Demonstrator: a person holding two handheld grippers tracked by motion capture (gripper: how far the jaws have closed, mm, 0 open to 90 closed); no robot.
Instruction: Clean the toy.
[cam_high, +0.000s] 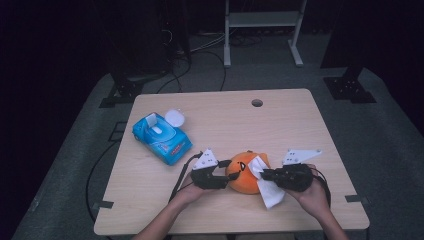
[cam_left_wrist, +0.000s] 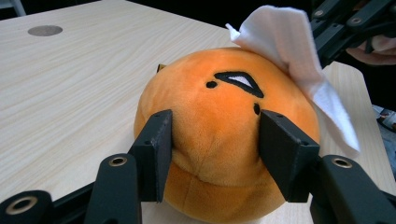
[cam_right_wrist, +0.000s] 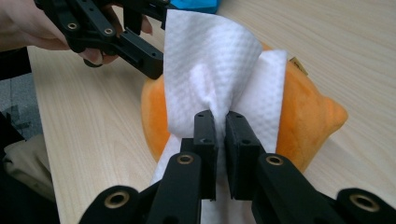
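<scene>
An orange plush toy (cam_high: 242, 173) with a black stitched face lies on the wooden table (cam_high: 220, 125) near the front edge. My left gripper (cam_high: 229, 176) clamps the toy (cam_left_wrist: 219, 130) from its left side, jaws pressed into the plush. My right gripper (cam_high: 262, 174) is shut on a white wet wipe (cam_high: 268, 187) that drapes over the toy's right side. In the right gripper view the wipe (cam_right_wrist: 219, 79) is pinched between the jaws and pressed against the toy (cam_right_wrist: 308, 126). The wipe (cam_left_wrist: 299, 56) lies over the toy's top right in the left gripper view.
A blue wet-wipe pack (cam_high: 161, 137) with its white lid flipped open sits at the table's left. A round cable hole (cam_high: 257, 102) is near the far edge. Cables trail from both grippers. Beyond the table stand dark equipment and a white frame (cam_high: 262, 25).
</scene>
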